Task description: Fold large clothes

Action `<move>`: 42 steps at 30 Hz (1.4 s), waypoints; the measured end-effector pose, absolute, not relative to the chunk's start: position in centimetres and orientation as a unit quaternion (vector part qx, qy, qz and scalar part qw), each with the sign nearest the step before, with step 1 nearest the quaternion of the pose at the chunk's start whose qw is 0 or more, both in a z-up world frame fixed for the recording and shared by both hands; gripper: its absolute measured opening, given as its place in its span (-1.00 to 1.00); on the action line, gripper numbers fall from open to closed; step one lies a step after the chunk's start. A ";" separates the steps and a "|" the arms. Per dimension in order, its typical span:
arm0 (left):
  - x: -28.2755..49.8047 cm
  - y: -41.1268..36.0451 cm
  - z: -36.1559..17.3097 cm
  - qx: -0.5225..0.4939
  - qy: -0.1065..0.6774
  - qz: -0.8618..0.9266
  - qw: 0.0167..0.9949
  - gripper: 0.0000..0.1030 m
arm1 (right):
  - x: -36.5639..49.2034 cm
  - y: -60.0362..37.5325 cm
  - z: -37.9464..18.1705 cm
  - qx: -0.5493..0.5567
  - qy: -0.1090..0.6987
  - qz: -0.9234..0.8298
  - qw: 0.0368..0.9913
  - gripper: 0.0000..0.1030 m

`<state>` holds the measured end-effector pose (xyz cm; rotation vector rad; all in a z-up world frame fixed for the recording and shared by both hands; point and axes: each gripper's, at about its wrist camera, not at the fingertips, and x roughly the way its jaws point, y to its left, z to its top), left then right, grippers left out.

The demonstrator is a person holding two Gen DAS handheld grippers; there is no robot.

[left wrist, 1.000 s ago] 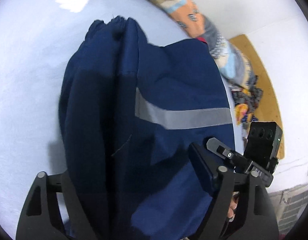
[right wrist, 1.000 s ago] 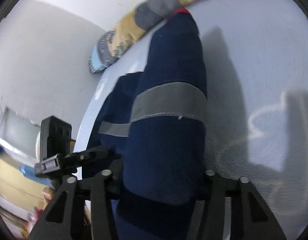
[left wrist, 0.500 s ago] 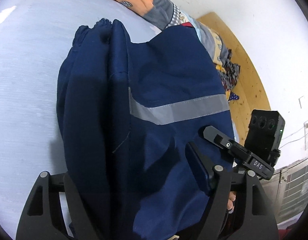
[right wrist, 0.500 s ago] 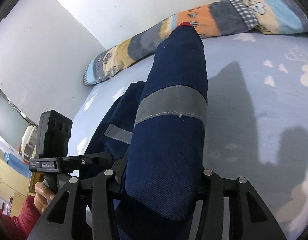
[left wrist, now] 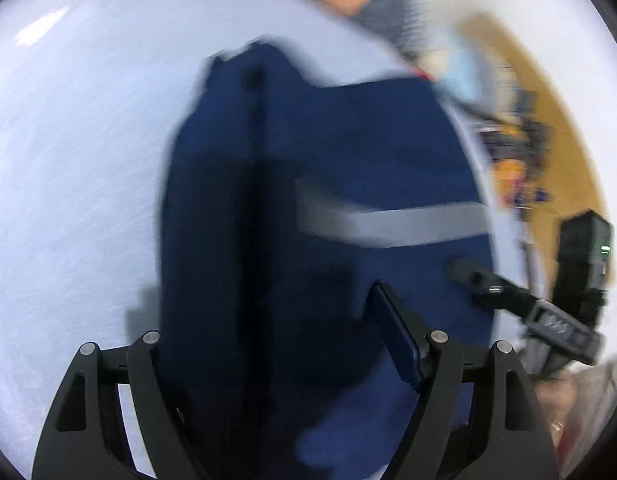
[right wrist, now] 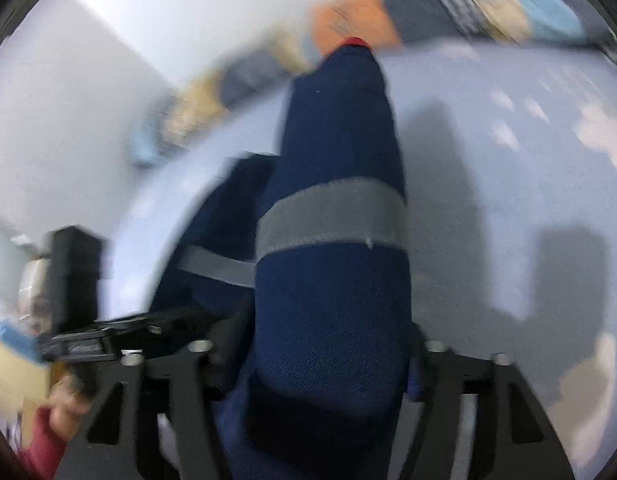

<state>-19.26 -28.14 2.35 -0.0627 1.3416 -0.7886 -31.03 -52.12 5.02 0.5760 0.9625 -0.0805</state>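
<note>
Since the earlier frame your right gripper (right wrist: 312, 364) began opening around the navy garment (left wrist: 316, 216) (draped on the bed (left wrist: 80, 152)), left gripper (left wrist: 284, 344) clenched on its folded bulk; you next needed to release and flatten the fold.

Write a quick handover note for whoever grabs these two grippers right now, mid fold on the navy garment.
Left gripper: jaws wide around a thick bunch of the navy garment; grip unclear.
Right gripper: jaws opening, a folded section between them.
The garment lies bunched lengthwise on the pale blue bed sheet, grey reflective stripe showing, far end near the patchwork quilt.
Left: release, flatten, finish folding.
</note>
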 end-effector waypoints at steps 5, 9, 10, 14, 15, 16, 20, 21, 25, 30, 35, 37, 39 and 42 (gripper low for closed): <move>-20.0 -25.3 5.3 -0.050 0.566 -0.334 0.752 0.51 | -33.5 -54.5 5.8 0.329 0.438 -0.085 0.832 0.35; -22.8 -23.1 8.8 -0.022 0.494 -0.333 0.803 0.51 | -36.7 -51.3 10.4 0.244 0.377 -0.088 0.889 0.22; -23.9 -22.8 9.2 -0.013 0.479 -0.336 0.811 0.51 | -37.3 -50.3 10.9 0.234 0.371 -0.074 0.895 -0.01; -29.8 -22.3 9.1 0.044 0.425 -0.352 0.833 0.52 | -40.1 -45.1 10.3 0.197 0.386 -0.063 0.899 -0.51; -30.4 -23.1 8.8 0.062 0.419 -0.349 0.836 0.53 | -40.7 -44.3 9.8 0.191 0.394 -0.068 0.896 -0.51; -31.1 -24.1 8.1 0.087 0.417 -0.345 0.836 0.53 | -41.2 -43.3 9.2 0.184 0.404 -0.072 0.893 -0.52; -30.3 -26.6 2.0 0.161 0.483 -0.281 0.814 0.84 | -40.8 -42.8 4.4 0.182 0.482 -0.106 0.850 -0.52; -29.5 -26.0 1.6 0.126 0.495 -0.273 0.815 0.90 | -40.4 -43.2 3.9 0.193 0.486 -0.102 0.846 -0.52; -29.2 -24.2 2.5 0.070 0.505 -0.254 0.822 0.90 | -40.3 -43.7 4.2 0.220 0.478 -0.103 0.844 -0.48; -33.5 -22.9 5.7 0.095 0.429 -0.255 0.861 0.90 | -43.9 -42.2 7.0 0.237 0.409 -0.095 0.876 -0.18; -35.4 -23.8 4.5 0.145 0.398 -0.230 0.876 0.90 | -45.3 -40.1 6.2 0.234 0.419 -0.107 0.871 0.12; -36.5 -24.2 4.1 0.155 0.398 -0.223 0.876 0.90 | -45.1 -39.2 6.2 0.217 0.420 -0.112 0.874 0.13; -37.0 -24.4 3.2 0.167 0.410 -0.217 0.870 0.90 | -45.1 -38.0 5.9 0.191 0.430 -0.107 0.876 0.11; -36.0 -24.9 0.8 0.162 0.460 -0.206 0.848 0.92 | -45.6 -36.9 5.5 0.174 0.438 -0.107 0.875 0.11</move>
